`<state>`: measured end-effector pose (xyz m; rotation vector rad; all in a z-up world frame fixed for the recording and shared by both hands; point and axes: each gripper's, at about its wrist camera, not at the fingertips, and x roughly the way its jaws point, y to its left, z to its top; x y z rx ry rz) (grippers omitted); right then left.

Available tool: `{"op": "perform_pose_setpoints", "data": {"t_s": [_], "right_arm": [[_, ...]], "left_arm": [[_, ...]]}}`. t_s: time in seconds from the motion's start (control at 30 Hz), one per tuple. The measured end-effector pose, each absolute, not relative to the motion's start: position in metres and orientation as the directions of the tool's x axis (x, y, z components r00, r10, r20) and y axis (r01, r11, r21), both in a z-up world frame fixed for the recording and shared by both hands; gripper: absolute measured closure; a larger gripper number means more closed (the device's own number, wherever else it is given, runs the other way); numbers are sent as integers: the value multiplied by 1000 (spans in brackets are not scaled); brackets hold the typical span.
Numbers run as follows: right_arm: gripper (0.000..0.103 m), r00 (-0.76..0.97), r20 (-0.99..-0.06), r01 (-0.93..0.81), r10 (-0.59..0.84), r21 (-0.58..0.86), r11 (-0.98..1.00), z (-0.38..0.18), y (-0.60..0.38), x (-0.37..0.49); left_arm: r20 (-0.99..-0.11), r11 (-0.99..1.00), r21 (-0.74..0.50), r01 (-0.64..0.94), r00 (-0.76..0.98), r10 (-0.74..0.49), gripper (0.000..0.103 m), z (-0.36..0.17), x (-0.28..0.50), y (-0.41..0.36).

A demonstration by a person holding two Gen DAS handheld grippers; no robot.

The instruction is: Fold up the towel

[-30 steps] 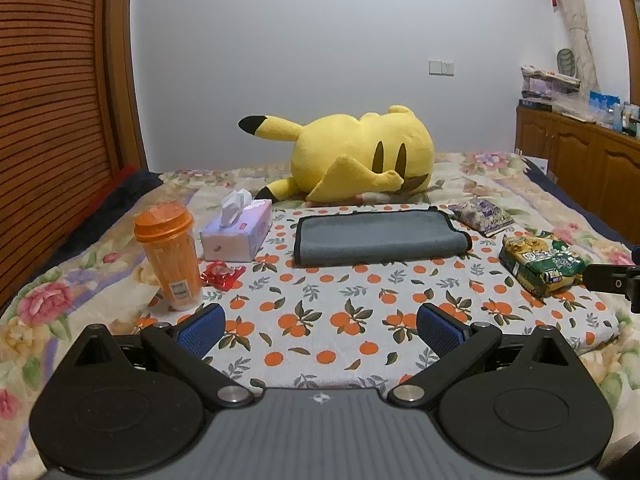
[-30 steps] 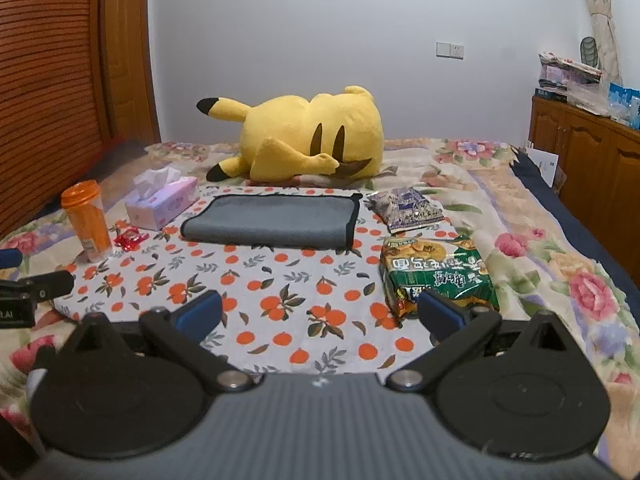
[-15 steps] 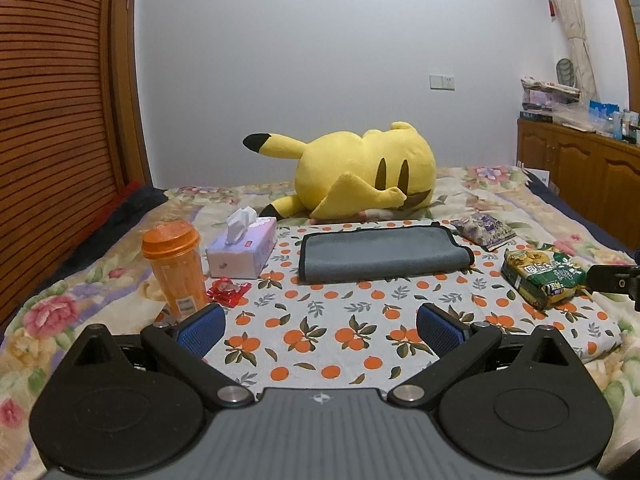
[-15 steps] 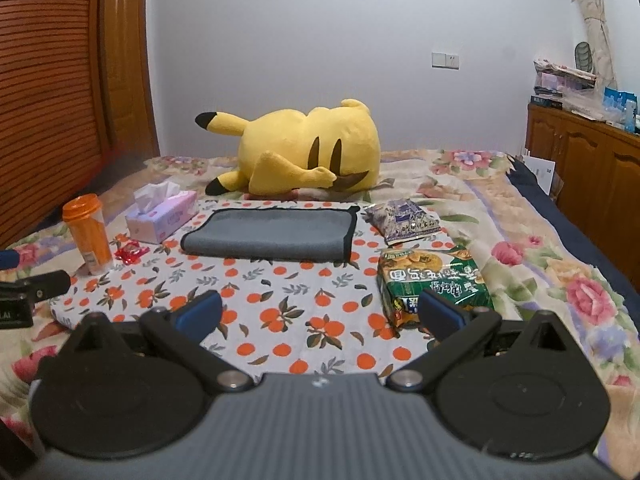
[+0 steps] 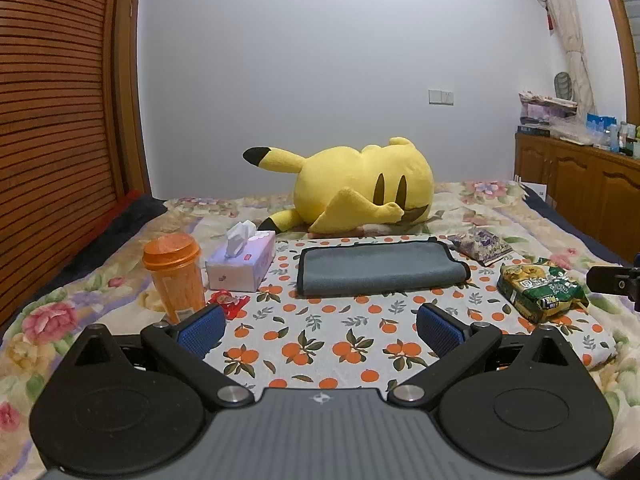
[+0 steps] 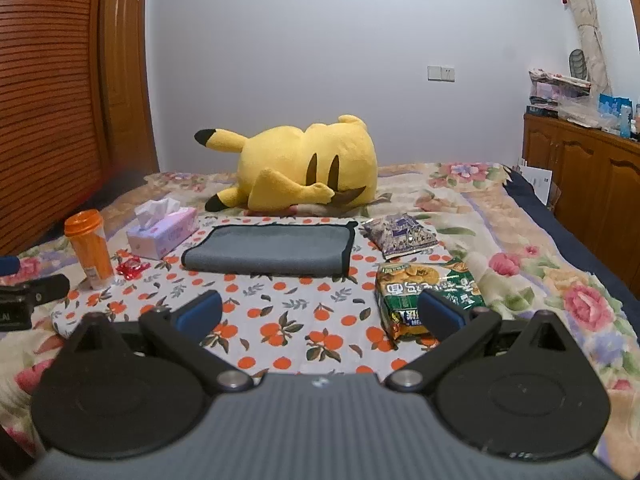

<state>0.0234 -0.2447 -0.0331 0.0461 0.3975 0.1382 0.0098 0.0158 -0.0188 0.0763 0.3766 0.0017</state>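
Two grippers in my view, both with jaws spread wide and nothing between them: left gripper and right gripper hang above the orange-print cloth. Grey towel lies folded flat on that cloth at 12 o'clock from the left gripper, apart from both. Tissue box and orange cup sit at 10 o'clock; green snack bag at 2 o'clock of the right gripper. Yellow plush lies behind the towel.

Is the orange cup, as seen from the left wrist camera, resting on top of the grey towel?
No, the orange cup stands upright on the patterned cloth, apart from the grey towel.
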Motion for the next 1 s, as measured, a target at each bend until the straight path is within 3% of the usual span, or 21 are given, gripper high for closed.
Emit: {"op": "perform_pose_setpoints", "data": {"t_s": [1.0], "right_arm": [[0,923,-360,-124,139,64,990,-32,-245,20]], "left_arm": [[-356,997,78,10,934,18,0,-17,9,16]]}}
